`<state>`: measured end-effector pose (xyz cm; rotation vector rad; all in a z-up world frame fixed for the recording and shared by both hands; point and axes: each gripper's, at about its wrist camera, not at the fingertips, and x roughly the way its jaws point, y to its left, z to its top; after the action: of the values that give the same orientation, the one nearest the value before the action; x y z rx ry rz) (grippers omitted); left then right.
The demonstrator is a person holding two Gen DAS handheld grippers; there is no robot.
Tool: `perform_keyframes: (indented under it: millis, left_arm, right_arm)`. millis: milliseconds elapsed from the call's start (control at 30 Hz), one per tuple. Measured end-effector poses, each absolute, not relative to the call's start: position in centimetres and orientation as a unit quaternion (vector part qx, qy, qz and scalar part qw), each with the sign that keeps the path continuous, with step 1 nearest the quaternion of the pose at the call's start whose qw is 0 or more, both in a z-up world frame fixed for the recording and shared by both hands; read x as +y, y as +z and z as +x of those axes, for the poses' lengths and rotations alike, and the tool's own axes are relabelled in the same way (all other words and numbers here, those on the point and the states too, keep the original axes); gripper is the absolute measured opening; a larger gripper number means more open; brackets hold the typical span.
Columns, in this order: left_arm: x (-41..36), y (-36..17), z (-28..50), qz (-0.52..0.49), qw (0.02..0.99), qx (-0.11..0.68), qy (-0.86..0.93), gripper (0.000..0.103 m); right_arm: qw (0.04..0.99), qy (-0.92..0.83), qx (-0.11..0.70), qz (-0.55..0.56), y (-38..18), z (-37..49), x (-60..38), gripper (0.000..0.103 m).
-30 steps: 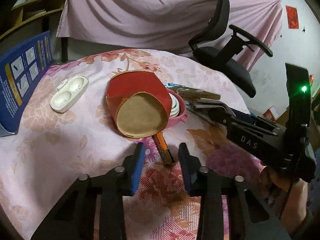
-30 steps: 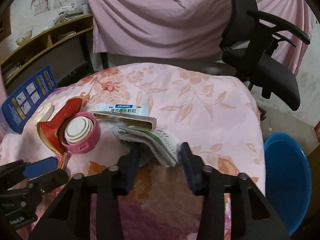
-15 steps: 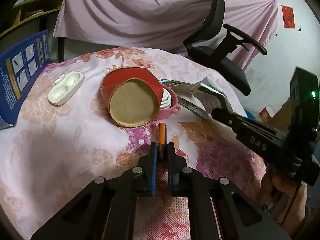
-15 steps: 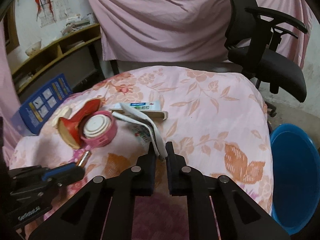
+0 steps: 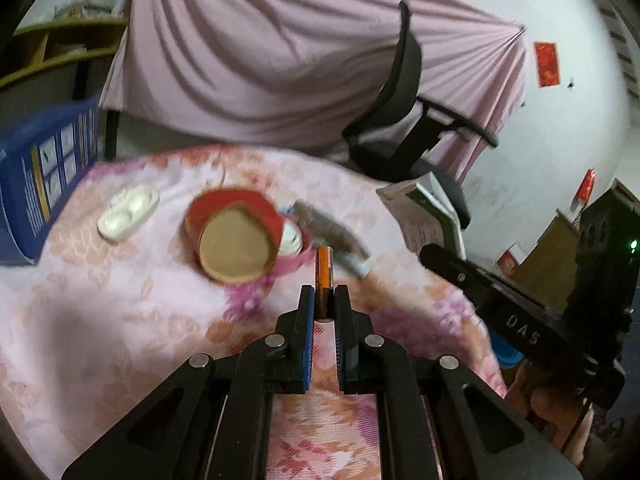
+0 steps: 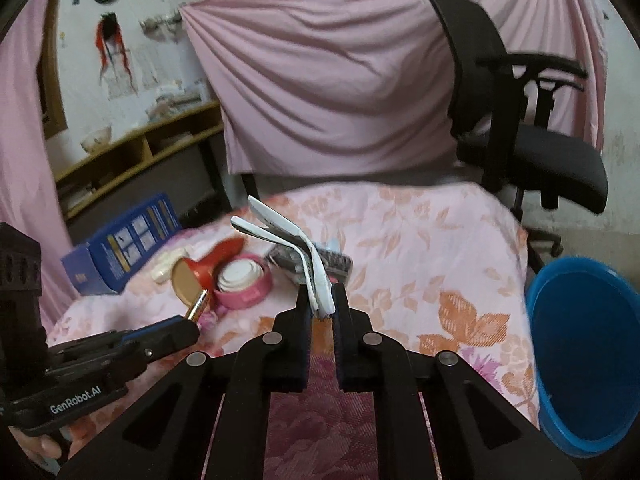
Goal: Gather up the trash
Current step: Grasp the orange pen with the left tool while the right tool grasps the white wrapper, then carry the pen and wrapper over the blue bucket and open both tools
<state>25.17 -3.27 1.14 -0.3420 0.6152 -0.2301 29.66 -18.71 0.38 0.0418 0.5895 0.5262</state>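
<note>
Blue bin (image 6: 584, 352) waits at 3 o'clock beside the worktop (image 6: 420, 240). Right claw (image 6: 320, 308) pinches a flattened carton (image 6: 288, 236) by one end (light, floppy). Left claw (image 5: 324, 300) clamps a battery (image 5: 324, 276), lifted: dense, slick, best gripped mid-barrel.

The left gripper (image 5: 324, 300) is now lifting the battery (image 5: 323, 276) off the tablecloth (image 5: 120, 320). The right gripper (image 6: 320, 304) is raising the flattened carton (image 6: 296, 248) higher.
</note>
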Motion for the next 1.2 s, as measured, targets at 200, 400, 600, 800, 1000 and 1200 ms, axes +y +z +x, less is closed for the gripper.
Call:
perform_keyframes:
  millis: [200, 400, 600, 800, 1000, 1200]
  left_arm:
    - [-3.9, 2.8, 23.1, -0.148, 0.957, 0.224, -0.11, 0.007]
    - [-4.2, 3.8, 21.9, -0.131, 0.972, 0.167, -0.098, 0.007]
    - [-4.3, 4.5, 21.3, -0.135, 0.977, 0.133, -0.093, 0.007]
    - [-5.4, 6.7, 20.7, -0.127, 0.983, 0.083, -0.099, 0.007]
    - [-7.5, 9.1, 21.1, -0.122, 0.983, 0.059, -0.128, 0.007]
    - [-11.0, 11.4, 21.8, -0.092, 0.982, 0.037, -0.16, 0.007]
  right_arm:
    - [0.943, 0.252, 0.215, 0.025, 1.9, 27.4, -19.4, 0.007]
    - [0.955, 0.249, 0.161, 0.028, 3.0, 25.8, -19.8, 0.007]
    - [0.961, 0.247, 0.12, 0.042, 3.7, 24.5, -20.6, 0.008]
    - [0.969, 0.227, 0.074, 0.057, 5.1, 23.6, -22.0, 0.008]
    - [0.98, 0.189, 0.021, 0.061, 6.9, 22.1, -24.6, 0.008]
    - [0.987, 0.143, -0.013, 0.078, 8.0, 21.6, -28.0, 0.008]
